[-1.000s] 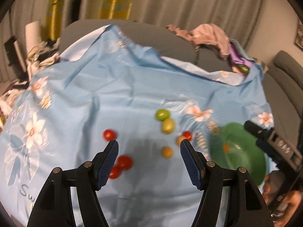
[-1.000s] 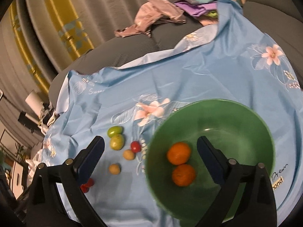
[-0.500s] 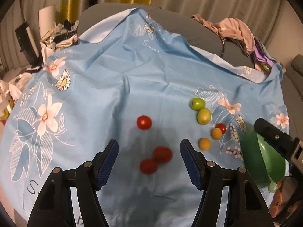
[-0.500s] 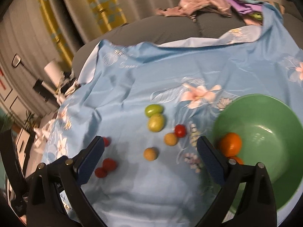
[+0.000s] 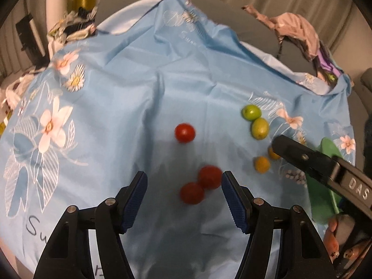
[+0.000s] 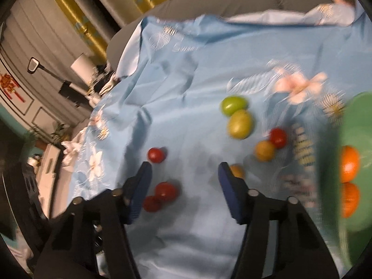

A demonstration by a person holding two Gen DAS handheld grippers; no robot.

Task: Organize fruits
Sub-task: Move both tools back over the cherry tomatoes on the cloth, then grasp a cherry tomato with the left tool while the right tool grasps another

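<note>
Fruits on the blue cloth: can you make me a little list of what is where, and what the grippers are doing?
cloth: blue flowered sheet
red fruits: four; two touching, one alone, one beside a yellow fruit
green fruits: two touching
yellow fruits: two
green bowl: holds two oranges
left gripper: open, around the red pair
right gripper: closing, nothing between

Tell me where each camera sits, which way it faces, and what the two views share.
Left wrist view: sits on the left gripper, angled down at the blue floral cloth, two touching red tomatoes between its open jaws; the right gripper and a hand show at right.
Right wrist view: sits on the right gripper, jaws closing on nothing, angled down at the cloth; green bowl at right.
Shared: cloth, tomatoes, two green fruits, bowl.
</note>
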